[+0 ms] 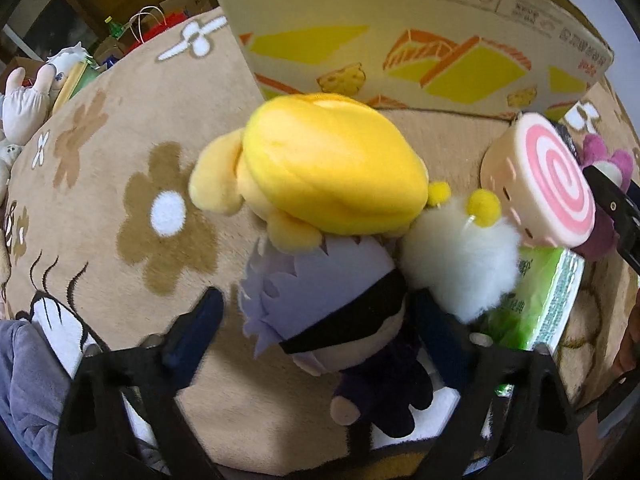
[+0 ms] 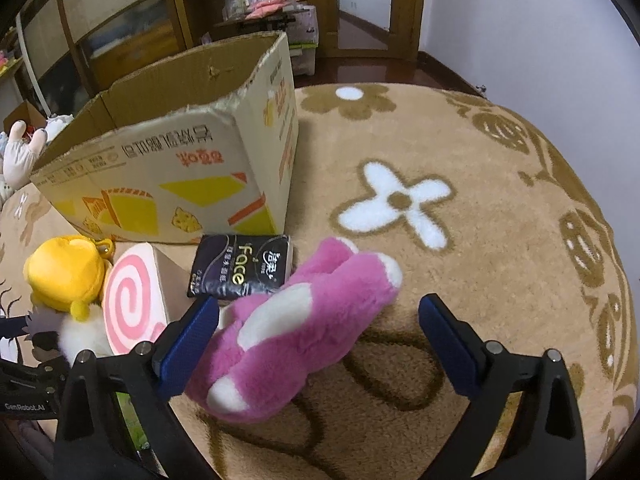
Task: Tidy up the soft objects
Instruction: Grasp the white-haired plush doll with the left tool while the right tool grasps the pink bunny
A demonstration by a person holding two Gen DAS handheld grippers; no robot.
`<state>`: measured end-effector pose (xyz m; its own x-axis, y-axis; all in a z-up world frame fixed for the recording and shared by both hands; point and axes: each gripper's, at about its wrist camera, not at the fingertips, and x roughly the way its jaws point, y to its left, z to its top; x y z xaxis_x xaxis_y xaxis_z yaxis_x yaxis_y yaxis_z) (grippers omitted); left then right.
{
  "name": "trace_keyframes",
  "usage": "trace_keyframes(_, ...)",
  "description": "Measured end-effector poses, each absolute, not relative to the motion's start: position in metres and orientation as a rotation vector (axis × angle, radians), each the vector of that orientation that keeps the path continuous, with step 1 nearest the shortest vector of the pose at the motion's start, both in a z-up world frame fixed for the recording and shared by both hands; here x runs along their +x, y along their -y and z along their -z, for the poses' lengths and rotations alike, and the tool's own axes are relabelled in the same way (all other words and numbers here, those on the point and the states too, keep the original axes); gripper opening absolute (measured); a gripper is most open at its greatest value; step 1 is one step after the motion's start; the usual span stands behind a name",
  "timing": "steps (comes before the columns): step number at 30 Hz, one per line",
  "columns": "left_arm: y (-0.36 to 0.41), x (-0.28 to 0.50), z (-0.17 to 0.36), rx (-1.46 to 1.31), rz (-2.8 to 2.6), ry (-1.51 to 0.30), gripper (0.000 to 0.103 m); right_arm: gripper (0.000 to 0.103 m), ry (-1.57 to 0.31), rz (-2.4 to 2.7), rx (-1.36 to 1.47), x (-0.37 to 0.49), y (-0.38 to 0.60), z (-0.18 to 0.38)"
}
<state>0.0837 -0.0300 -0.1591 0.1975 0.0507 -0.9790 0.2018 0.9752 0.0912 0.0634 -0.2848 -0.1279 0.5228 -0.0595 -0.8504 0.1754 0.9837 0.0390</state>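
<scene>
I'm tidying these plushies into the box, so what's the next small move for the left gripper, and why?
Probably close the left gripper on the white-haired doll. Its jaws are open and already straddle the doll's head, with no pad visibly pressing on it. The yellow plush leans against the doll's hair, so a gentle squeeze seems wise. The cardboard box stands open just behind.

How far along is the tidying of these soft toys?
Done: apparently nothing; what shows of the cardboard box is empty. In hand: left hand-held gripper open around the white-haired doll; right hand-held gripper open around the pink plush. Left: yellow plush, swirl cushion.
</scene>
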Motion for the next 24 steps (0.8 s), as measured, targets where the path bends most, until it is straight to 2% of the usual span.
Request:
trace_keyframes(1,0.03,0.083,0.161,0.209,0.112,-1.377,0.084,0.101,-1.021,0.135,0.125,0.064,0.284,0.13)
trace_keyframes(3,0.03,0.083,0.161,0.18,0.132,-1.386,0.074,0.099,-1.037,0.126,0.127,0.065,0.284,0.133)
trace_keyframes(7,0.029,0.083,0.161,0.154,0.151,-1.395,0.067,0.093,-1.054,0.099,0.14,0.068,0.283,0.136)
trace_keyframes(9,0.025,0.086,0.162,0.133,0.166,-1.407,0.061,0.092,-1.065,0.092,0.148,0.068,0.282,0.138)
trace_keyframes(12,0.025,0.087,0.164,0.126,0.167,-1.408,0.059,0.088,-1.078,0.075,0.173,0.067,0.282,0.14)
trace_keyframes(17,0.025,0.089,0.163,0.134,0.169,-1.397,0.057,0.072,-1.084,0.037,0.195,0.067,0.28,0.14)
trace_keyframes(24,0.034,0.081,0.158,0.154,0.165,-1.388,0.057,0.068,-1.088,0.021,0.184,0.066,0.274,0.138)
